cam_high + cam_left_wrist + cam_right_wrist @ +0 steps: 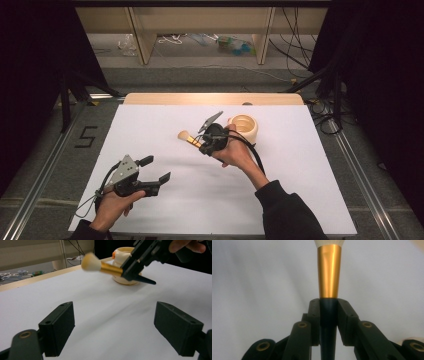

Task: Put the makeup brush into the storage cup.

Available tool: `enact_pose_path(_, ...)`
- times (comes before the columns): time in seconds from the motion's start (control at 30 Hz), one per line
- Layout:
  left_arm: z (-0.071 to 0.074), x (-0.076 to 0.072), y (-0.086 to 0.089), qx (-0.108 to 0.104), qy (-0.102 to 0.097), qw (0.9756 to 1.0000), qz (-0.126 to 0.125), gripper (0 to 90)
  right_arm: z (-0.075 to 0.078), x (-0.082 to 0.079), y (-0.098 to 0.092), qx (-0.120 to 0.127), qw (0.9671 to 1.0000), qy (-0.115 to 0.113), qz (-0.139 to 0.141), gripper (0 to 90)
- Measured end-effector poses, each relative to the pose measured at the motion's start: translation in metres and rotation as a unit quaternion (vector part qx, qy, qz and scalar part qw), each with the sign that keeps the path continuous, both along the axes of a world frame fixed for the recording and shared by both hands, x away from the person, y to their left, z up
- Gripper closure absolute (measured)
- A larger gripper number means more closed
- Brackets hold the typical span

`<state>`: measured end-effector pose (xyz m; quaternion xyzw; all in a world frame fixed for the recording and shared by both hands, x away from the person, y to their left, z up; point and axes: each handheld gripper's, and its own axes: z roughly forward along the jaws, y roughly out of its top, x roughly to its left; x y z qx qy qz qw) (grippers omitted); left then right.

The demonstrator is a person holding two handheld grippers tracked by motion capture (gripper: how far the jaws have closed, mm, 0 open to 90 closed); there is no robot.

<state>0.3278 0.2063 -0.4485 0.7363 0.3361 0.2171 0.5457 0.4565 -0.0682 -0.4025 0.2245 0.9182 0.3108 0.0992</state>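
Note:
A makeup brush with a cream head, gold ferrule and dark handle is held above the white table, its head pointing left. My right gripper is shut on the brush handle, just below the gold ferrule. Behind it to the right, a cream round cup stands upright. In the left gripper view the brush hovers in front of the cup. My left gripper rests low near the front left, jaws wide apart and nothing between its pads.
The white table surface ends in a wooden strip at the back. Beyond it lie a floor with cables and shelf legs. A taped number five marks the floor at the left.

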Motion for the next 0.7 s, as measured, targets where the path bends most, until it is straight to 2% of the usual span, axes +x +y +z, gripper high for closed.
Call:
enact_pose_path(0.03,0.000,-0.001,0.000,-0.002,0.003,1.0000,0.003,16.8,0.006,0.000,-0.010,0.028,0.9994,-0.018,-0.010,74.5)
enact_pose_path(0.1,0.000,0.000,0.000,0.002,-0.001,1.0000,0.000,16.8,0.009,-0.001,-0.014,0.034,0.9990,-0.027,-0.009,74.5)
enact_pose_path(0.17,0.000,0.000,0.000,0.002,0.000,1.0000,0.002,16.8,0.014,-0.003,-0.021,0.054,0.9973,-0.046,-0.019,74.4)
enact_pose_path(0.2,0.000,0.000,0.000,0.003,0.001,1.0000,0.001,16.8,0.017,-0.003,-0.027,0.063,0.9958,-0.063,-0.019,74.5)
enact_pose_path(0.3,-0.001,0.000,0.001,0.002,0.003,1.0000,0.002,16.8,0.023,-0.005,-0.040,0.094,0.9925,-0.074,-0.025,74.4)
enact_pose_path(0.4,-0.001,0.000,-0.001,0.001,0.006,1.0000,0.003,16.8,0.025,-0.008,-0.054,0.135,0.9858,-0.094,-0.034,74.5)
enact_pose_path(0.5,0.000,0.000,-0.001,0.004,0.002,1.0000,-0.002,16.8,0.024,-0.006,-0.063,0.151,0.9814,-0.112,-0.039,74.4)
enact_pose_path(0.6,-0.001,0.000,-0.002,-0.002,0.004,1.0000,-0.003,16.9,0.023,-0.002,-0.068,0.170,0.9774,-0.114,-0.052,74.4)
enact_pose_path(0.63,0.000,-0.001,-0.001,0.004,0.003,1.0000,-0.001,16.9,0.024,-0.002,-0.069,0.174,0.9765,-0.114,-0.056,74.5)
enact_pose_path(0.7,0.000,0.000,0.000,-0.001,0.002,1.0000,0.001,16.8,0.026,-0.001,-0.073,0.187,0.9718,-0.129,-0.060,74.5)
